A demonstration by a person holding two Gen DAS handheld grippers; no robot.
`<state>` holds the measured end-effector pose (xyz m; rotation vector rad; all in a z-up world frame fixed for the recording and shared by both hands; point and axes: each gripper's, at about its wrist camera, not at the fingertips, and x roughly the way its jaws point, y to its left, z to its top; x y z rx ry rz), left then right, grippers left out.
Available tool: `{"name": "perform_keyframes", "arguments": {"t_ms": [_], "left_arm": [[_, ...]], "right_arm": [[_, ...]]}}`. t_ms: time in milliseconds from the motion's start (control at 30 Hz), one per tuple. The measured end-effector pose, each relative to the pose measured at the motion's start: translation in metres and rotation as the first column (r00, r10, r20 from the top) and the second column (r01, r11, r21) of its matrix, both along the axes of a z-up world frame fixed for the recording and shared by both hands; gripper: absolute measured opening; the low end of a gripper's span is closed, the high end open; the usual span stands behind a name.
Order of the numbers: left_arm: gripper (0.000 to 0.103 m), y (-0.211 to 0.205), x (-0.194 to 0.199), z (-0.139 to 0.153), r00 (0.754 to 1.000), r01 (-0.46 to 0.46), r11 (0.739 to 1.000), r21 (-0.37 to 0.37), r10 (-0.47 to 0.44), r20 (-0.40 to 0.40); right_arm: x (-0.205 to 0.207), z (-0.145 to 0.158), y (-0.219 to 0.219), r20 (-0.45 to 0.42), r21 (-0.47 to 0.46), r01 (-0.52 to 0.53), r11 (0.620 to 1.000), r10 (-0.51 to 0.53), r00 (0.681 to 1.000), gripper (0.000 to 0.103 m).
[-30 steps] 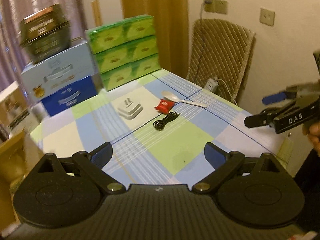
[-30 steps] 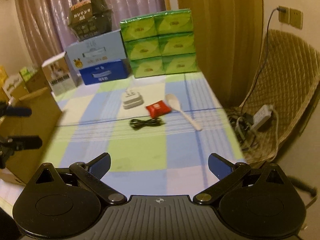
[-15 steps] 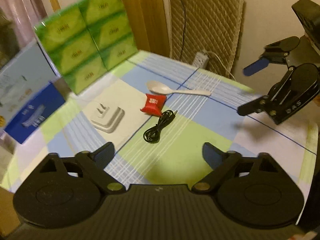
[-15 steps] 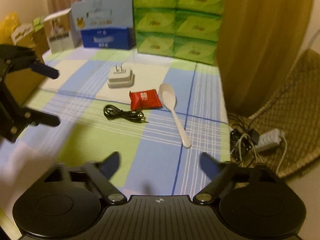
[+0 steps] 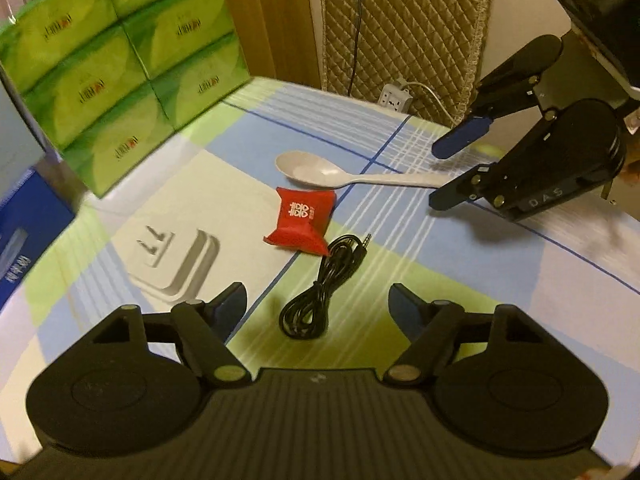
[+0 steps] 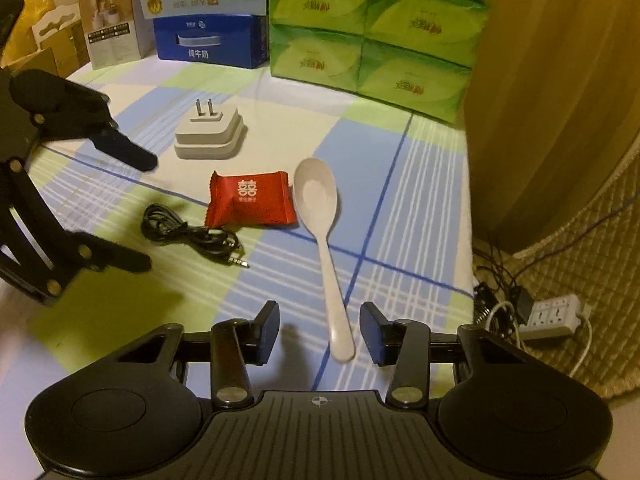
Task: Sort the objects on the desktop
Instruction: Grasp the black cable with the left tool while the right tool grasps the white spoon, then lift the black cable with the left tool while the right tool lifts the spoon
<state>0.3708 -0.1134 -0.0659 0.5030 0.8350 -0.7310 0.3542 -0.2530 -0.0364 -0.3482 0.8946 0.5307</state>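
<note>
Spoon [image 6: 322, 240], candy packet [image 6: 250, 200], coiled cable [image 6: 188, 234] and plug adapter [image 6: 210, 134] lie close together on the checked cloth of the desk [image 6: 400, 184]. The white spoon lies with its bowl just beside the right edge of the red candy packet and its handle running toward the near edge of the desk. The black cable, with its jack plug at one end, lies just in front of the packet, and the white plug adapter sits behind the packet with its two prongs pointing up. In the right wrist view, the right tongs [image 6: 319, 334] are partly open and hold nothing; the tip of the spoon handle lies between the two blue pads, touching neither. The left tongs [image 6: 146, 214] show at the left edge of that view, spread wide and empty, one finger near the adapter and the other near the cable. In the left wrist view, the left tongs [image 5: 318, 302] hover low with the loop of the cable [image 5: 320, 284] between their open fingers, not gripped. The spoon [image 5: 348, 172], the packet [image 5: 302, 220] and the adapter [image 5: 176, 264] lie beyond it, and the right tongs [image 5: 446, 174] come in from the right at the end of the spoon handle. Green tissue packs [image 6: 380, 28] are stacked at the back of the desk, with a blue box [image 6: 210, 42] beside them. A power strip [image 6: 554, 316] with tangled cords rests on a quilted chair [image 6: 580, 248] past the right edge of the desk.
</note>
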Motion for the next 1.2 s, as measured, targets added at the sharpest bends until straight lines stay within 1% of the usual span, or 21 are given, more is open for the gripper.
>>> {"name": "perform_keyframes", "arguments": {"t_ms": [133,200,267,333,367,400,433,467,500,533,567,667,767,900,967,1033,1067,1133,1200], "left_arm": [[0.065,-0.004,0.010,-0.017,1.000,-0.004,1.000,0.013,0.004,-0.018],[0.058,-0.003,0.014,-0.022,0.999,-0.006,1.000,0.004,0.007,-0.032],[0.053,-0.001,0.017,-0.025,0.999,-0.016,1.000,-0.017,0.015,-0.040],[0.042,0.000,0.021,-0.025,0.998,-0.039,0.999,-0.039,0.037,-0.059],[0.040,0.001,0.023,-0.025,0.996,-0.054,0.997,-0.049,0.051,-0.068],[0.037,0.000,0.024,-0.025,0.995,-0.064,0.996,-0.058,0.060,-0.075],[0.035,0.000,0.025,-0.025,0.994,-0.074,0.995,-0.066,0.069,-0.083],[0.031,0.001,0.026,-0.025,0.993,-0.084,0.994,-0.075,0.077,-0.091],[0.026,0.002,0.026,-0.025,0.992,-0.091,0.993,-0.082,0.083,-0.097],[0.022,0.002,0.025,-0.025,0.991,-0.094,0.992,-0.087,0.085,-0.101],[0.017,0.002,0.023,-0.025,0.991,-0.097,0.991,-0.088,0.088,-0.102],[0.016,0.003,0.016,-0.024,0.990,-0.106,0.992,-0.068,0.099,-0.096],[0.015,0.010,0.004,-0.023,0.985,-0.134,0.989,-0.062,0.126,-0.118],[0.014,0.026,-0.027,-0.020,0.975,-0.179,0.983,-0.052,0.170,-0.144],[0.014,0.040,-0.046,-0.019,0.960,-0.231,0.970,-0.075,0.215,-0.179],[0.014,0.056,-0.069,-0.019,0.939,-0.293,0.949,-0.118,0.262,-0.222],[0.014,0.063,-0.083,-0.019,0.932,-0.316,0.940,-0.128,0.283,-0.226],[0.014,0.072,-0.109,-0.017,0.925,-0.346,0.930,-0.124,0.317,-0.208],[0.014,0.080,-0.138,-0.016,0.921,-0.371,0.922,-0.115,0.348,-0.177]], "right_arm": [[0.015,-0.009,0.007,-0.007,0.008,0.010,1.000,-0.010,1.000,0.041],[0.022,-0.012,0.010,-0.009,0.020,0.012,1.000,-0.011,1.000,0.039],[0.027,-0.016,0.014,-0.009,0.024,0.011,1.000,-0.011,1.000,0.036],[0.032,-0.018,0.018,-0.003,0.033,0.016,0.999,-0.016,1.000,0.032],[0.034,-0.018,0.020,-0.004,0.040,0.021,0.999,-0.021,1.000,0.030],[0.035,-0.018,0.022,-0.003,0.044,0.025,0.999,-0.025,1.000,0.027],[0.037,-0.019,0.023,-0.001,0.044,0.027,0.999,-0.027,1.000,0.020],[0.037,-0.019,0.025,0.002,0.043,0.028,0.999,-0.028,1.000,0.017],[0.036,-0.019,0.027,0.002,0.042,0.028,0.999,-0.028,1.000,0.009],[0.035,-0.019,0.028,0.000,0.043,0.029,0.999,-0.029,1.000,0.004],[0.034,-0.019,0.029,0.000,0.041,0.033,0.999,-0.033,0.999,0.004],[0.024,-0.017,0.031,-0.017,0.045,0.060,0.997,-0.059,0.998,0.004],[0.006,-0.015,0.034,-0.047,0.045,0.075,0.996,-0.073,0.996,0.004],[-0.035,-0.009,0.036,-0.132,0.099,0.148,0.984,-0.135,0.982,0.004],[-0.062,-0.005,0.041,-0.161,0.120,0.174,0.977,-0.154,0.975,0.004],[-0.090,-0.002,0.046,-0.183,0.141,0.194,0.971,-0.167,0.969,0.004],[-0.105,0.000,0.048,-0.192,0.154,0.209,0.966,-0.178,0.965,0.004],[-0.132,0.003,0.053,-0.198,0.165,0.225,0.960,-0.191,0.961,0.004],[-0.158,0.005,0.059,-0.183,0.175,0.228,0.958,-0.195,0.963,0.004]]}}
